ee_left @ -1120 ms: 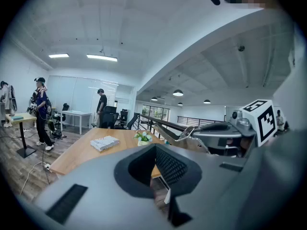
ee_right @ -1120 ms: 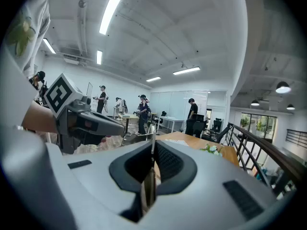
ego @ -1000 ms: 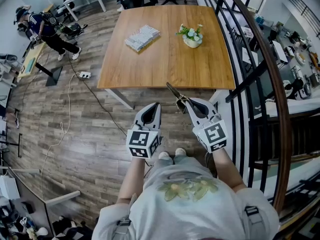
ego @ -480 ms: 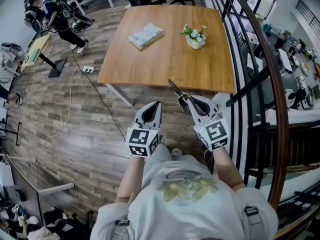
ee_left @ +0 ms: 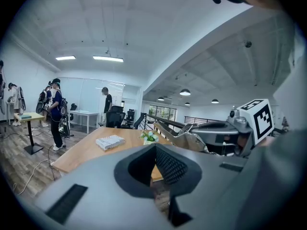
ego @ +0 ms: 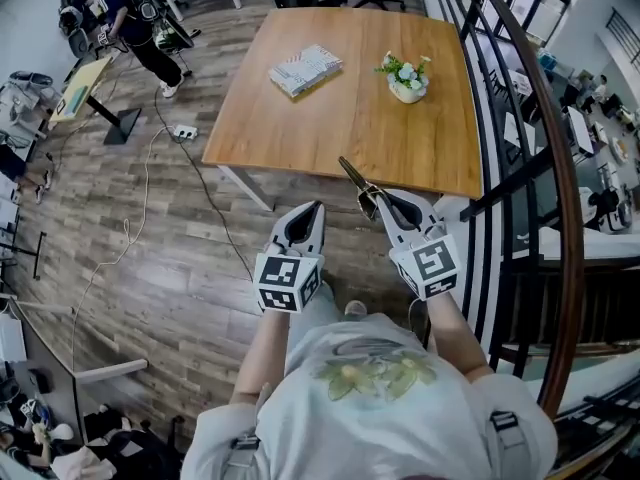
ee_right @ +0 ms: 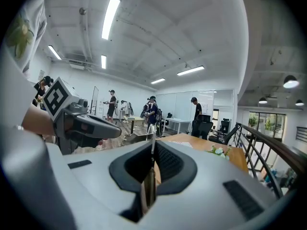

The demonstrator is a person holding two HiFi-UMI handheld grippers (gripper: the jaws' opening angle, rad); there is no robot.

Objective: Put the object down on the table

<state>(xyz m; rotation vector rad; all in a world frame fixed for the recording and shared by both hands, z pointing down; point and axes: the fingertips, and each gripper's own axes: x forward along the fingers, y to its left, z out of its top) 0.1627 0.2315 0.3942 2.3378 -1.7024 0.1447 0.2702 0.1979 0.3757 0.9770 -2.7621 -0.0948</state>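
Here the right hand-held gripper [ego: 378,203] is clamped on the task's thing, a slim, olive-brass, elongated metal-looking object [ego: 352,176]. The right gripper view shows its thin edge [ee_right: 147,186] pinched upright between the closed pads. The left hand-held gripper [ego: 312,208] has its jaws together with nothing between them and is held just beside the right one, both over the wood-plank floor [ego: 180,268] in front of the person. The object is therefore in the air, not yet on the rectangular light-brown wooden table [ego: 340,118]. Its long axis runs from the right jaws forward and slightly to the left, and in the head view its free tip overlaps the table's near edge, toward the near right corner. Whether that tip is truly above the top or only lined up with it I cannot tell. The table lies straight ahead of the jaws, so the put-down likely calls for carrying the right hand forward past the near edge and lowering it. The right hand is also nearer to that corner. Toward the far edge, well apart from the grippers, lie a pale striped stack of booklets [ego: 306,70] and a small white pot of green and white flowers [ego: 407,78]. No brand or label can be read. The booklet print is too small, and the cubes carry only black-and-white square markers.
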